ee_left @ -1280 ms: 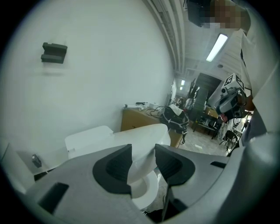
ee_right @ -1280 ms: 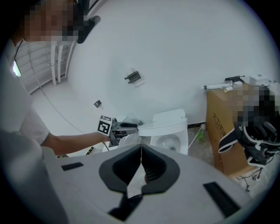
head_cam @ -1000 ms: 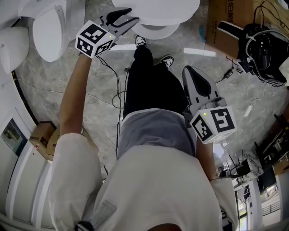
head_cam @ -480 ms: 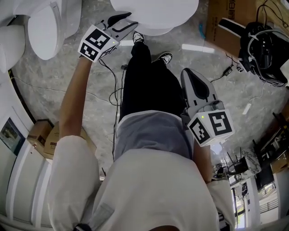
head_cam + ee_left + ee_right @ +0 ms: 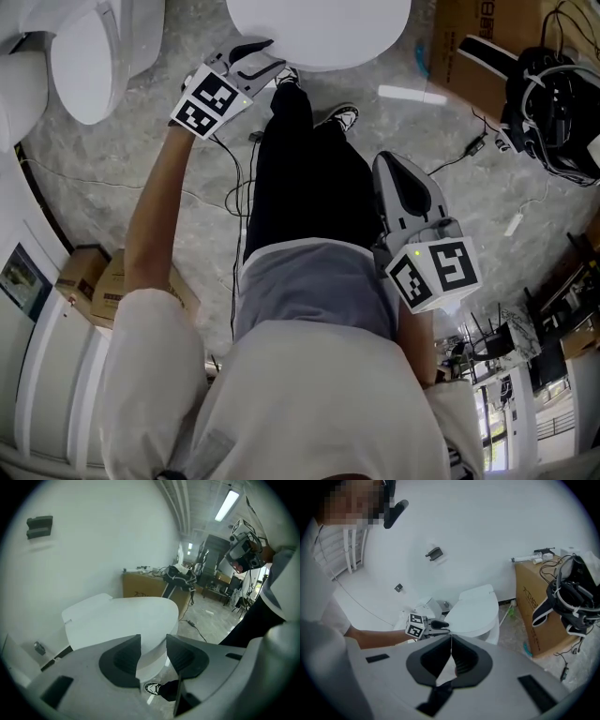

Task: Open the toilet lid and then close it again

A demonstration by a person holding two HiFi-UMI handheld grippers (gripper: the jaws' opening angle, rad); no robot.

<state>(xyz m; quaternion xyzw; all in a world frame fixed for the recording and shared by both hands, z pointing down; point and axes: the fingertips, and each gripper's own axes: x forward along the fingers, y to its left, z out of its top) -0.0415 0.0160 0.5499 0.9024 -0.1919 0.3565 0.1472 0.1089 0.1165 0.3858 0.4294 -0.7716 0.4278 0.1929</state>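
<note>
Slippage looms: the grey left gripper, jaws spread, hovers at the front rim of the closed glossy white toilet lid; a shallow bite could skid off. Beside the person's hip, the right gripper hangs pressed together, empty.

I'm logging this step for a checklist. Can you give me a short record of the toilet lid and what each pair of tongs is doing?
toilet lid: down, closed
left tongs: open, empty, close to the lid's front edge, not gripping it
right tongs: shut, empty, held back away from the lid
nearby: cardboard box; second toilet
</note>
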